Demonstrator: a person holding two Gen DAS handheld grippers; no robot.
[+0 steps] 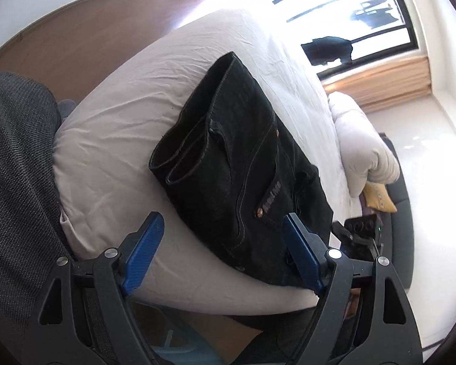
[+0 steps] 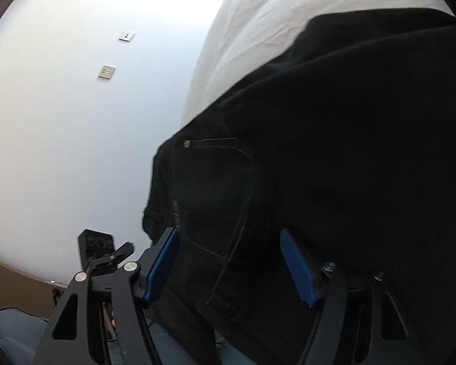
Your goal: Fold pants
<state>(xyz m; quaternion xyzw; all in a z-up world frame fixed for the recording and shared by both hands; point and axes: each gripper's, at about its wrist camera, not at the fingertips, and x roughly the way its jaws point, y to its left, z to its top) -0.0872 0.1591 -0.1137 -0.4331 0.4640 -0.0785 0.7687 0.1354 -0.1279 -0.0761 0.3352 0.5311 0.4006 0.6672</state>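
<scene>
Black jeans (image 1: 237,164) lie folded into a compact stack on the white bed sheet (image 1: 112,158), leg hems toward the left, waist and back pocket toward the near edge. My left gripper (image 1: 225,240) is open, blue fingers (image 1: 146,249) apart, just short of the bed's near edge; its right finger lies by the jeans' waist edge. In the right wrist view the jeans (image 2: 319,152) fill the frame, back pocket up. My right gripper (image 2: 231,261) is open with its fingers either side of the waist part, gripping nothing.
A rolled white duvet (image 1: 361,149) and a yellow cushion (image 1: 380,197) lie at the bed's far right. A bright window (image 1: 349,15) is beyond. A grey clothed leg (image 1: 15,182) is at left. A white wall with sockets (image 2: 106,71) is left of the bed.
</scene>
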